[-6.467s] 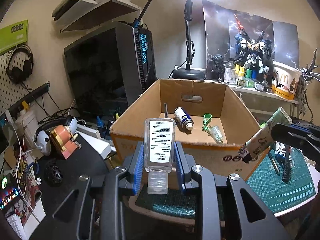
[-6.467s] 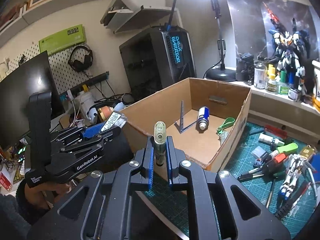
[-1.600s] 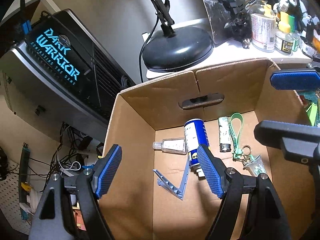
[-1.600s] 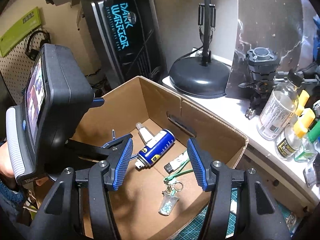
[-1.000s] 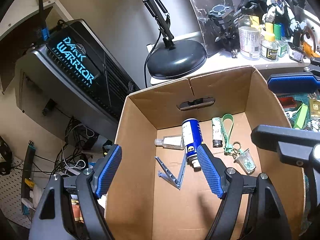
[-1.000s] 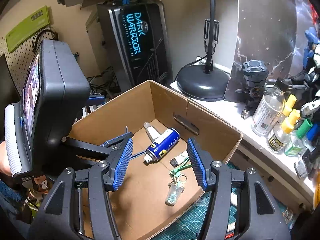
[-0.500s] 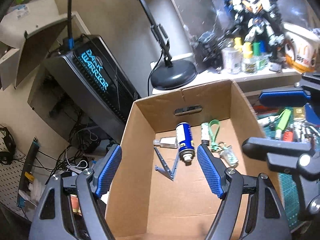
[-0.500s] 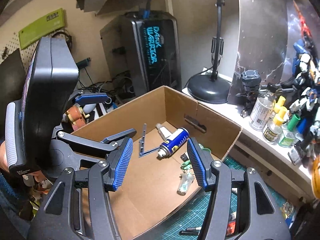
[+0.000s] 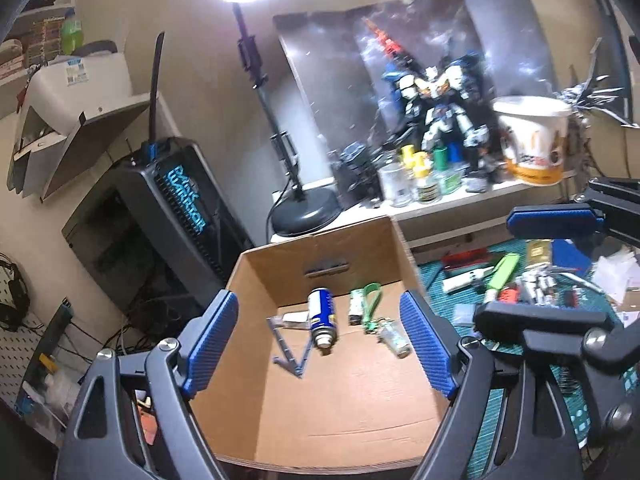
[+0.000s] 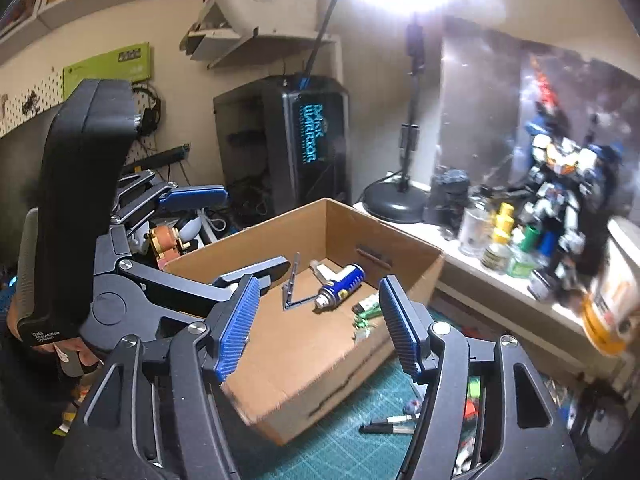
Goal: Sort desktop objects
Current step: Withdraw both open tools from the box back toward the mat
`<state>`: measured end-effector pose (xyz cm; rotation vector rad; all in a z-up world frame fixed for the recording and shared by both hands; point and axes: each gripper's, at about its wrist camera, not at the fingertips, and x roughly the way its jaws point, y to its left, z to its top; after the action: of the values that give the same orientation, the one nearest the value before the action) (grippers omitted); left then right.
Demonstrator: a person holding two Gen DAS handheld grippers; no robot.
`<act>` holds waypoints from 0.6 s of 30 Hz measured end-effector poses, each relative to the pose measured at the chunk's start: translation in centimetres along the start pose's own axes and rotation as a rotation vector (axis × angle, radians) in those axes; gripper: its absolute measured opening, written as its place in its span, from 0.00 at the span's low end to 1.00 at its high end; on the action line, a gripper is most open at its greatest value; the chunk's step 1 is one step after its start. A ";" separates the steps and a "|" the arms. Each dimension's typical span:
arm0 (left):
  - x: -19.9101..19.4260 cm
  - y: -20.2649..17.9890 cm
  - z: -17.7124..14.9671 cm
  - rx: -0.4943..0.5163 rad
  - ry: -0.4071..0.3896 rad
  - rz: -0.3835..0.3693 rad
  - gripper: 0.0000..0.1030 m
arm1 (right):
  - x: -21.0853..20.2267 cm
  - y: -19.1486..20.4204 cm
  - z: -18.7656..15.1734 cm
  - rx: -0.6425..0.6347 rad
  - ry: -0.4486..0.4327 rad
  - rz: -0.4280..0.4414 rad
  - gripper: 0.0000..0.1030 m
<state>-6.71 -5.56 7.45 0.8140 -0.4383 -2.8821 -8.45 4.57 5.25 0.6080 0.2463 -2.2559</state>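
An open cardboard box (image 9: 248, 364) (image 10: 280, 384) holds a blue spray can (image 9: 322, 320) (image 10: 342, 282), a clear sanitizer bottle (image 9: 294, 320), a grey folding stand (image 9: 290, 354) (image 10: 294, 284), a lighter (image 9: 355, 306) and a green strap keychain (image 9: 370, 300). My left gripper (image 9: 318, 300) hangs above the box's near side, its jaws opening with nothing between them. My right gripper (image 10: 319, 286) is over the box's near corner, its jaws also opening and holding nothing. Each gripper shows at the edge of the other's view.
A green cutting mat (image 9: 592, 412) strewn with tools lies right of the box. Behind it a shelf carries a lamp base (image 9: 304, 212), small bottles (image 9: 420, 184), a robot model (image 9: 440, 100) and a paper bucket (image 9: 532, 148). A computer tower (image 9: 180, 220) stands at the left.
Both grippers have drawn back and up from the box, so it looks smaller and farther. The sanitizer bottle and lighter they held earlier lie in the box. Both jaws stand slightly wider.
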 end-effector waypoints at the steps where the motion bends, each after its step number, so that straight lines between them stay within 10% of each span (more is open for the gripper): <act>1: -0.3 -0.4 -0.2 -0.004 -0.009 -0.010 0.81 | -0.7 -0.2 -0.5 0.007 -0.006 -0.014 0.58; 18: -1.4 -10.3 -2.6 0.064 -0.056 -0.305 0.87 | -11.3 -6.0 -10.2 0.249 -0.030 -0.231 0.75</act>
<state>-4.53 3.90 2.87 0.8818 -0.4499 -3.1928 -2.61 19.54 1.92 0.7047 0.0199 -2.5395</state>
